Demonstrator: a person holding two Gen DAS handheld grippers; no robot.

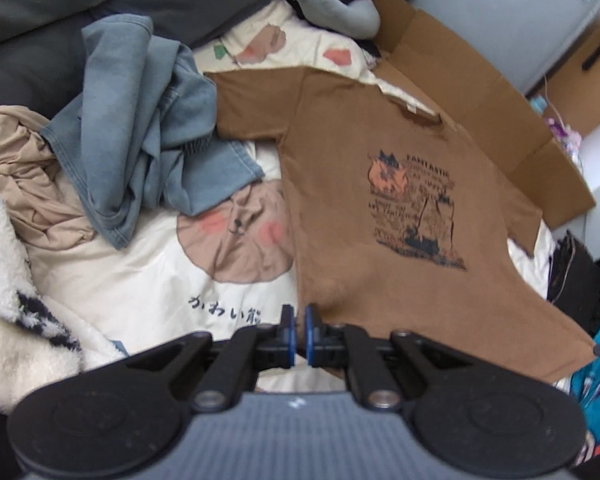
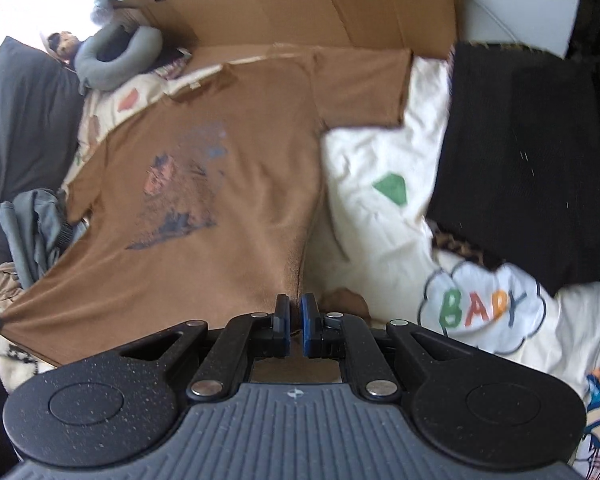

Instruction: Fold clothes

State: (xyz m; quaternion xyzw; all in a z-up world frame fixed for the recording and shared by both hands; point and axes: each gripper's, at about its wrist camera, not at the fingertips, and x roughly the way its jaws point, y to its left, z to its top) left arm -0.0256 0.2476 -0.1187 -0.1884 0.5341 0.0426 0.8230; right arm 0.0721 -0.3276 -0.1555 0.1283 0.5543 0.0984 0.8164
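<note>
Covering the bed is a cream quilt (image 1: 140,288) with cartoon prints, and a brown tee (image 1: 380,208) lies spread on it, print up, its hem pulled taut and lifted. Left gripper (image 1: 299,320) and right gripper (image 2: 294,312) each have their fingers pinched tight on a hem corner. Blue garment (image 1: 140,128) heaped beside it, black one (image 2: 520,160) folded on the other side.

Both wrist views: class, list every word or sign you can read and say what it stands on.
"FANTASTIC": top line of the print on the brown T-shirt; the lines below it are too blurred to read.
"BABY": coloured letters in a cloud on the cream bedcover.
"かわい": dark characters on the bedcover in the left wrist view; a further character is partly hidden.
</note>
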